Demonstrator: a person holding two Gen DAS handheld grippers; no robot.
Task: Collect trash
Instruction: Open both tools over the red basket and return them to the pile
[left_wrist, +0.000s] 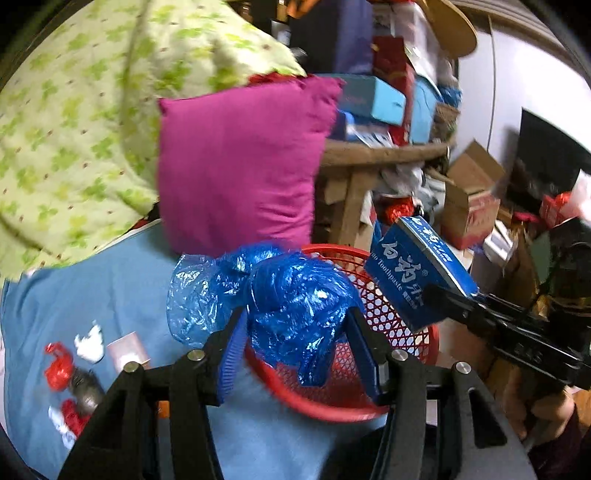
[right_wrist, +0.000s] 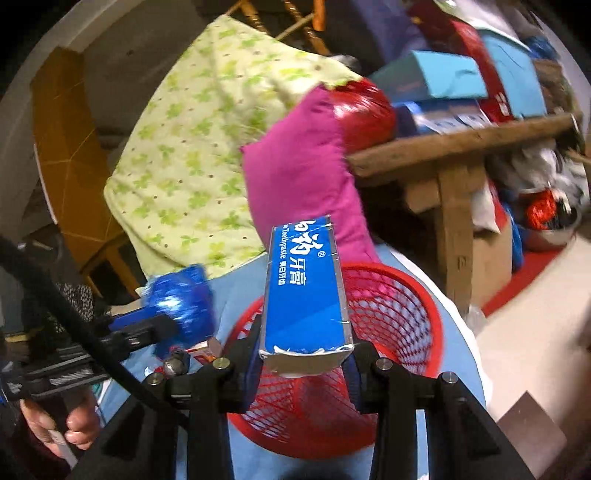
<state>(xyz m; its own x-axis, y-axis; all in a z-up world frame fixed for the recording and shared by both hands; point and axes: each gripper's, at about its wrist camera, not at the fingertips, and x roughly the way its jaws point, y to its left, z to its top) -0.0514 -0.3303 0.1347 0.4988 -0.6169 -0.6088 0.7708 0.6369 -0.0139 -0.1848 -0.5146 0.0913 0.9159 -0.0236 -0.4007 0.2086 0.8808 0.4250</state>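
The left gripper clamps a blue bag and the right gripper a toothpaste box over the empty red basket; wrappers remain.

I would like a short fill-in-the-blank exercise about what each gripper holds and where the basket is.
1. The left gripper grips a crumpled ____ plastic bag.
2. The right gripper holds a blue ____ box.
3. The red mesh ____ sits on the light-blue cloth.

Missing words: blue; toothpaste; basket
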